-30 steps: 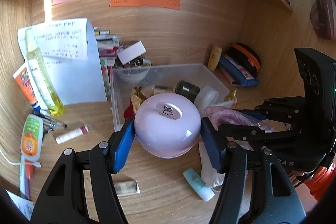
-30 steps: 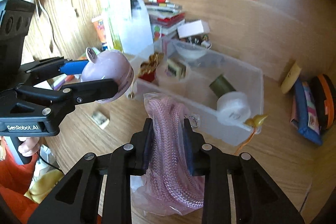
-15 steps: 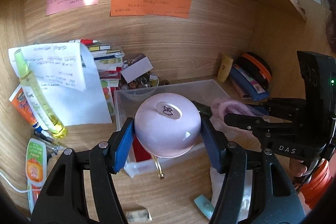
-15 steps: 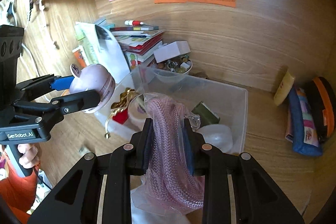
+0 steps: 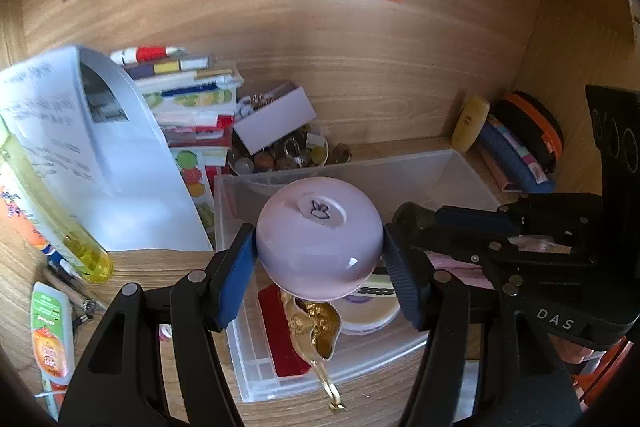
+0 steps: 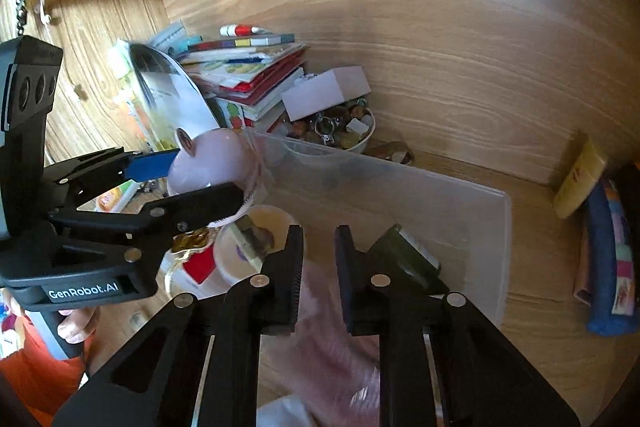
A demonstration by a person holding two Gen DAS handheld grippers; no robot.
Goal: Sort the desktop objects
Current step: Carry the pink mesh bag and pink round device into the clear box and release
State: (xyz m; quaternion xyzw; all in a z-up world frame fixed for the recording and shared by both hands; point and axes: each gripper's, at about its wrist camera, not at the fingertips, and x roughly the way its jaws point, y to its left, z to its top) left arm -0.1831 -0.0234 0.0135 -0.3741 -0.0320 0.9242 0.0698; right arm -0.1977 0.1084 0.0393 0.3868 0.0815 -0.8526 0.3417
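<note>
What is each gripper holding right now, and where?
Left gripper clamps the lilac round case by its sides. Right gripper is open, holding nothing.

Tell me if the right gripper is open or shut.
Open. In the right wrist view the right gripper shows a clear gap between its fingers, and the blurred pink mesh item sits below them, no longer pinched.

The wooden surface [image 5: 168, 267] carries a clear plastic bin [image 5: 460, 167] near its middle, with a stack of books [image 5: 192, 99] and a small bowl of trinkets [image 5: 280, 159] just behind it against the back panel. To the left lie a yellow bottle [image 5: 60, 227] and an orange-labelled tube [image 5: 52, 331]; to the right, a yellow tube [image 5: 470, 123] and a blue pouch [image 5: 516, 163] lean in the corner.
</note>
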